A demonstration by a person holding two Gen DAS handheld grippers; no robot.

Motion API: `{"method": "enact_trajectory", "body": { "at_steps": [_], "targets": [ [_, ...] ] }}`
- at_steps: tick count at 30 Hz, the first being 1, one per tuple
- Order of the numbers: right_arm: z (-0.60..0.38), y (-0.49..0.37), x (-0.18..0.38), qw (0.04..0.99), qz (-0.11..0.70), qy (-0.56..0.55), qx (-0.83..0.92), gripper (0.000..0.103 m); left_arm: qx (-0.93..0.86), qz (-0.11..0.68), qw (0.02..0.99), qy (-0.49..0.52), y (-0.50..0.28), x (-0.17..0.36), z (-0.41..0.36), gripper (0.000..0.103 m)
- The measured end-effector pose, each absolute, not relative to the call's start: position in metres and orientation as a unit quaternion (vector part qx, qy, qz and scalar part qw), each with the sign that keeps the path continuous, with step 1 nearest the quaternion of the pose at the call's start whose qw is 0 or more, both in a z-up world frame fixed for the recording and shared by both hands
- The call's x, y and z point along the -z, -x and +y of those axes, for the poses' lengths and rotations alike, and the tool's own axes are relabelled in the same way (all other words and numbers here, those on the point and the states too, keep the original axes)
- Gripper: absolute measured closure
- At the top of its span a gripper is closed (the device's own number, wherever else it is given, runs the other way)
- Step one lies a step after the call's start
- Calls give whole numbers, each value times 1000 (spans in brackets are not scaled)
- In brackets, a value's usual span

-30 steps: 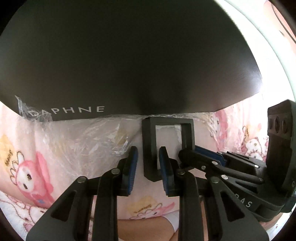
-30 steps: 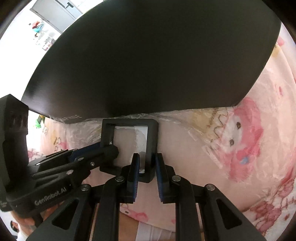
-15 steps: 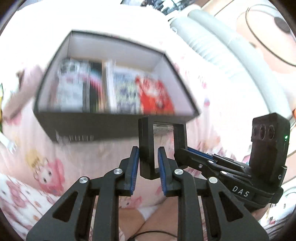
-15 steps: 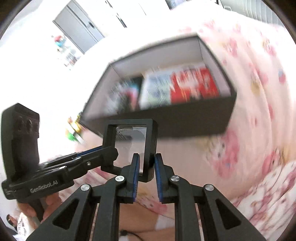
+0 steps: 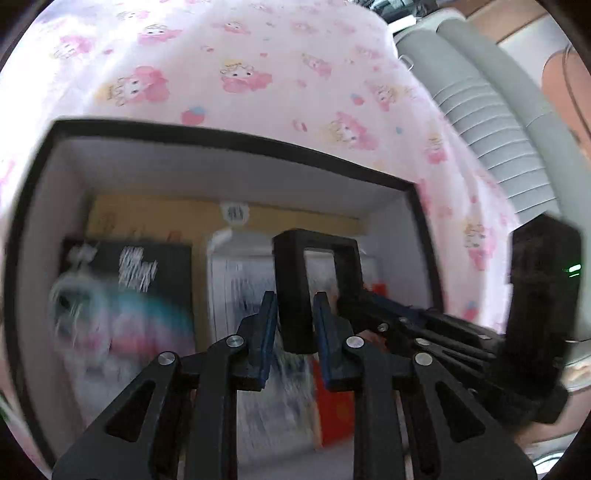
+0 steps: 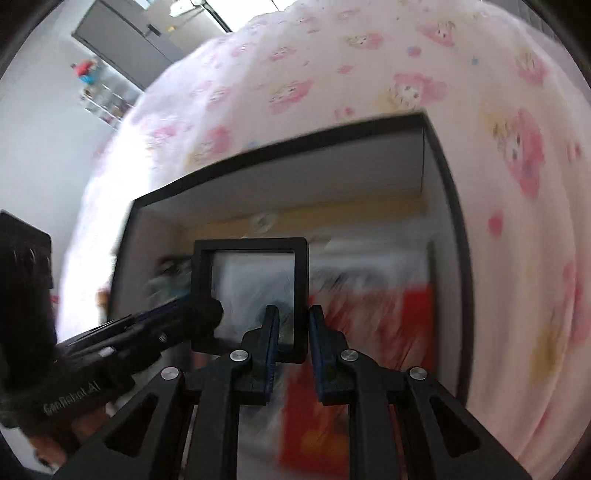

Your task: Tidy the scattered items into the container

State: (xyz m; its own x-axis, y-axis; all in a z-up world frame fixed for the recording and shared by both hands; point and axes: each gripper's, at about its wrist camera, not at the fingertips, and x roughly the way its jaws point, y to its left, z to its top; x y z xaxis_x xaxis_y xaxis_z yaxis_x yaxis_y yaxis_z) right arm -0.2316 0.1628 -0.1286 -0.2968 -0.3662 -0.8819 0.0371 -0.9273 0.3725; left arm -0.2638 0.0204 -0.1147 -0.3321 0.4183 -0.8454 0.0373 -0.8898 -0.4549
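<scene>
While both tools clamped the frame (image 5: 295, 291) over the box (image 5: 229, 142) on the bed | left tool (image 5: 294, 332), right tool (image 6: 291, 332) gripped opposite sides | best lowered level onto flat items, released together.

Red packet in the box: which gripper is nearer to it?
Right. The right gripper hangs above the red packet; the left gripper, gripping the black frame's other side, is over the white packet beside it.

A home bedroom: pink cartoon-print bedsheet (image 5: 258, 74), padded headboard (image 5: 491, 110), grey wardrobe (image 6: 122, 33).
</scene>
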Motion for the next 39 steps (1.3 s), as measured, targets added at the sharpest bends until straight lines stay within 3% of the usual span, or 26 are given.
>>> {"method": "enact_trajectory", "body": {
  "at_steps": [6, 12, 21, 27, 32, 39],
  "targets": [
    [156, 253, 137, 125, -122, -553, 815, 89, -777, -220, 104, 580, 286, 141, 14, 84],
    [184, 245, 116, 133, -191, -498, 835, 89, -773, -226, 77, 588, 296, 143, 7, 84],
    [218, 236, 105, 89, -196, -490, 845, 89, -766, -199, 124, 599, 311, 143, 66, 83],
    [213, 237, 106, 88, -179, -495, 846, 90, -784, -177, 113, 584, 297, 122, 71, 75],
    [201, 223, 93, 51, -120, -475, 871, 89, -822, -198, 97, 525, 253, 84, 49, 53],
    [193, 168, 65, 27, -104, -444, 890, 83, -848, -165, 110, 492, 202, 59, 60, 53]
  ]
}}
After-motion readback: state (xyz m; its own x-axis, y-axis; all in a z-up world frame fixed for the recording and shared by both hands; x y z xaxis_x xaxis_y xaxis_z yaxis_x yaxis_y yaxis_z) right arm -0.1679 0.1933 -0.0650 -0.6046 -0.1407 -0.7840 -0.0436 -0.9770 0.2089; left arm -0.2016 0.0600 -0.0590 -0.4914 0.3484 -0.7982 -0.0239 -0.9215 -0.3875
